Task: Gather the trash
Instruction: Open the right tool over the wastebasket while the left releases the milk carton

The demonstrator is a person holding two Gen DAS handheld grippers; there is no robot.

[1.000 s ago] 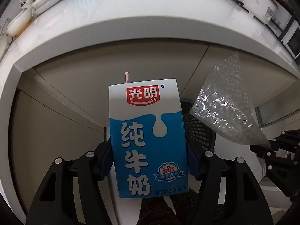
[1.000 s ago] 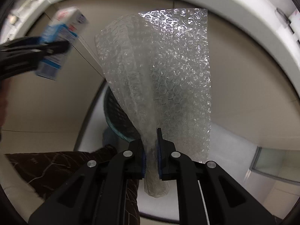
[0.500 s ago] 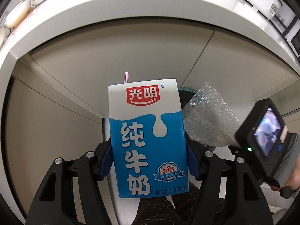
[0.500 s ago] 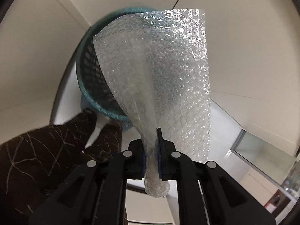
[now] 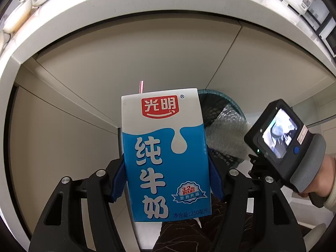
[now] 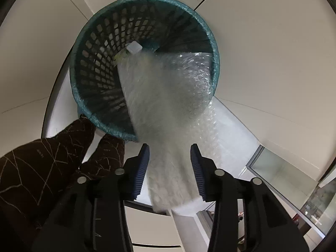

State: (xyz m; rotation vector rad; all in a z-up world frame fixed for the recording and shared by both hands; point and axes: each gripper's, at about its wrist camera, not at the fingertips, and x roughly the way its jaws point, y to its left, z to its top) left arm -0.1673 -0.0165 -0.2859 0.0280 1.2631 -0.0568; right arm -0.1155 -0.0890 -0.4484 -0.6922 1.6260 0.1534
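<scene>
My left gripper [image 5: 166, 180] is shut on a blue and white milk carton [image 5: 163, 153] with a striped straw, held upright in front of the cabinet. My right gripper [image 6: 169, 168] is open just above a teal mesh trash basket [image 6: 94, 48]. A sheet of bubble wrap [image 6: 168, 109] hangs blurred between the open jaws and reaches into the basket. The basket [image 5: 220, 105] and bubble wrap [image 5: 229, 132] also show in the left wrist view, behind the carton, with the right gripper's body [image 5: 281, 134] beside them.
A white counter [image 5: 147, 6] with dishes and a cooker curves above beige cabinet doors [image 5: 147, 58]. The person's dark patterned trouser legs [image 6: 42, 161] stand by the basket. A small white item [image 6: 134, 47] lies inside the basket. A glass door [image 6: 279, 166] is at the right.
My right gripper moved down over the basket and opened, and the bubble wrap is slipping from its jaws into the basket. The left gripper kept holding the carton, tilting slightly lower.
</scene>
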